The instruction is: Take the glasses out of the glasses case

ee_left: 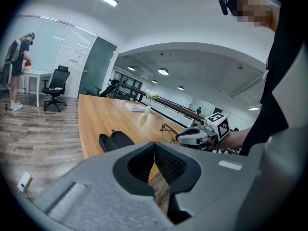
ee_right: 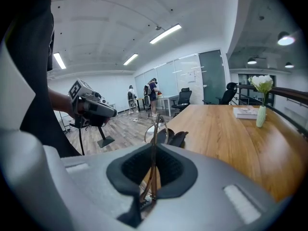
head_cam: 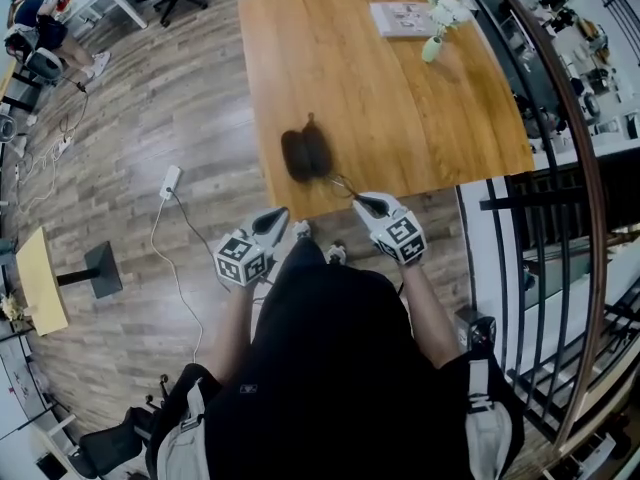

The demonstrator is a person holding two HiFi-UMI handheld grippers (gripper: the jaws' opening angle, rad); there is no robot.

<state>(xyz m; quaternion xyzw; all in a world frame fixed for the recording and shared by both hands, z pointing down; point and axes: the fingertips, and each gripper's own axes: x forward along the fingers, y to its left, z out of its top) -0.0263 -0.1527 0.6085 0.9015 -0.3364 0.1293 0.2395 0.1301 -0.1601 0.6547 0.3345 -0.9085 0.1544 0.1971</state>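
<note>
The black glasses case (head_cam: 306, 153) lies open near the front edge of the wooden table (head_cam: 400, 98). It also shows in the left gripper view (ee_left: 115, 141) and the right gripper view (ee_right: 175, 138). My right gripper (head_cam: 368, 204) (ee_right: 154, 150) is shut on a temple arm of the thin-framed glasses (head_cam: 345, 185) (ee_right: 156, 129). It holds them in the air just right of the case, over the table's front edge. From the left gripper view the glasses (ee_left: 168, 133) stick out of the right gripper (ee_left: 192, 136). My left gripper (head_cam: 275, 218) (ee_left: 154, 150) hangs off the table's front edge, jaws shut, holding nothing.
A small vase with white flowers (head_cam: 436, 28) (ee_right: 261, 109) and a flat book (head_cam: 400, 18) sit at the table's far right. A black railing (head_cam: 560, 218) runs along the right. A power strip with its cable (head_cam: 170, 180) lies on the floor at left.
</note>
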